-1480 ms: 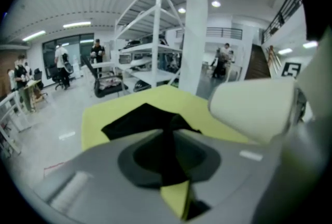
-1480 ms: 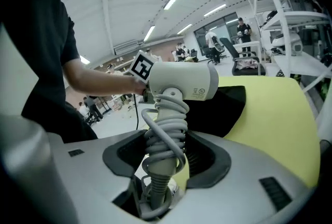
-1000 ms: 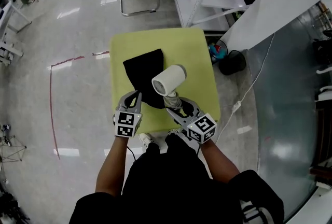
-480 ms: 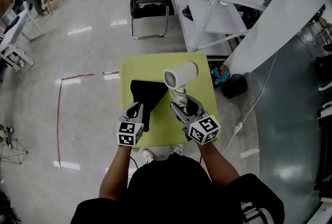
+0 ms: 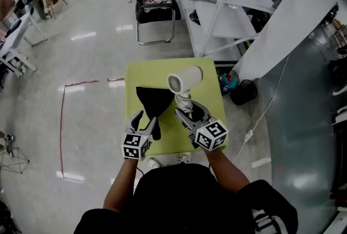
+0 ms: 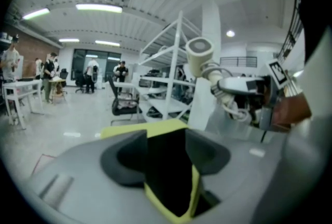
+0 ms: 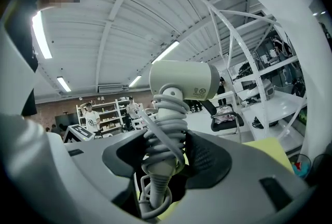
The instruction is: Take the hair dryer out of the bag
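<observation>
The right tool (image 5: 190, 112) is clamped on the dryer (image 5: 183, 79) by its cord-wrapped handle, holding it upright above the tabletop (image 5: 209, 73), clear of the bag (image 5: 153, 100). The left tool (image 5: 145, 121) has just been opening its jaws; they stand wide, with black bag cloth between them, unpinched. The right grip bears on the coiled cord (image 7: 165, 114), so the heavy head may tilt or slip. A dangling loop might snag the loose bag.

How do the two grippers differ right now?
The left gripper has just been opening, pads off the black bag between them; the right gripper is clamped on the hair dryer handle. The left gripper holds nothing; the right gripper holds the dryer upright. Both are over the table.
</observation>
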`<state>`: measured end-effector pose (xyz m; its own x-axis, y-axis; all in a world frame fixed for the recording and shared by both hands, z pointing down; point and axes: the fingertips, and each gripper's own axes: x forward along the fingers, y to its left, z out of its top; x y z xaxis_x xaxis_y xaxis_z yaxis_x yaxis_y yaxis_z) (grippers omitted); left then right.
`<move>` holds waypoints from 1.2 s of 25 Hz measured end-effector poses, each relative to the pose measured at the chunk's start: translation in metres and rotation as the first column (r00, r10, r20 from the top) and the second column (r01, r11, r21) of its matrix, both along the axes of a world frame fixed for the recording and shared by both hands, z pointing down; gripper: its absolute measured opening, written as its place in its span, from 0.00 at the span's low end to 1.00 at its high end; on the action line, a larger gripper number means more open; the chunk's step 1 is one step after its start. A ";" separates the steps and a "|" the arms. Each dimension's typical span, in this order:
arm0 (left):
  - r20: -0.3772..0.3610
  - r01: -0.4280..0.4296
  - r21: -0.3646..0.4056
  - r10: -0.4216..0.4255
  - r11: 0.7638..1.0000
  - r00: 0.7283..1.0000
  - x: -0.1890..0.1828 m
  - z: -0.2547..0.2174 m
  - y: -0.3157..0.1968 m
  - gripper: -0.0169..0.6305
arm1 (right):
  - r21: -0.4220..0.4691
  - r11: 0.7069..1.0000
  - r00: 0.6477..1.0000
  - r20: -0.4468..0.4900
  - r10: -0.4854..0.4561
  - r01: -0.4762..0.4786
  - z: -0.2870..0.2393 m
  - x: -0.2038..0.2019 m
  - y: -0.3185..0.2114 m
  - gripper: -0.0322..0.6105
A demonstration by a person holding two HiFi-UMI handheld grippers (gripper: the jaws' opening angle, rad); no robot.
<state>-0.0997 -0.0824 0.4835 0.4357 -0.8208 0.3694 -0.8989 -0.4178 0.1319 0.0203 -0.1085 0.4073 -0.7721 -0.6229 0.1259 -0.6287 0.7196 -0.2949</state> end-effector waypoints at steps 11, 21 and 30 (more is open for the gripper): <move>-0.037 -0.021 -0.086 0.018 0.996 0.999 0.011 0.018 0.016 0.37 | -0.004 1.000 1.000 0.012 -0.014 0.014 -0.002 0.003 -0.004 0.40; 0.045 -0.139 -0.248 0.155 0.959 0.987 0.028 0.053 0.057 0.36 | -0.040 0.999 1.000 -0.013 -0.023 0.022 0.011 0.001 -0.002 0.40; 0.053 -0.062 -0.235 0.076 0.970 0.996 0.009 0.061 0.075 0.35 | -0.069 0.997 0.999 -0.021 -0.031 0.030 0.028 -0.005 0.000 0.40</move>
<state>-0.0908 -0.0073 0.5441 0.4588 -0.6778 0.5745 -0.8783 -0.4436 0.1782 0.0149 -0.1087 0.4350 -0.7872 -0.5883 0.1853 -0.6137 0.7170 -0.3307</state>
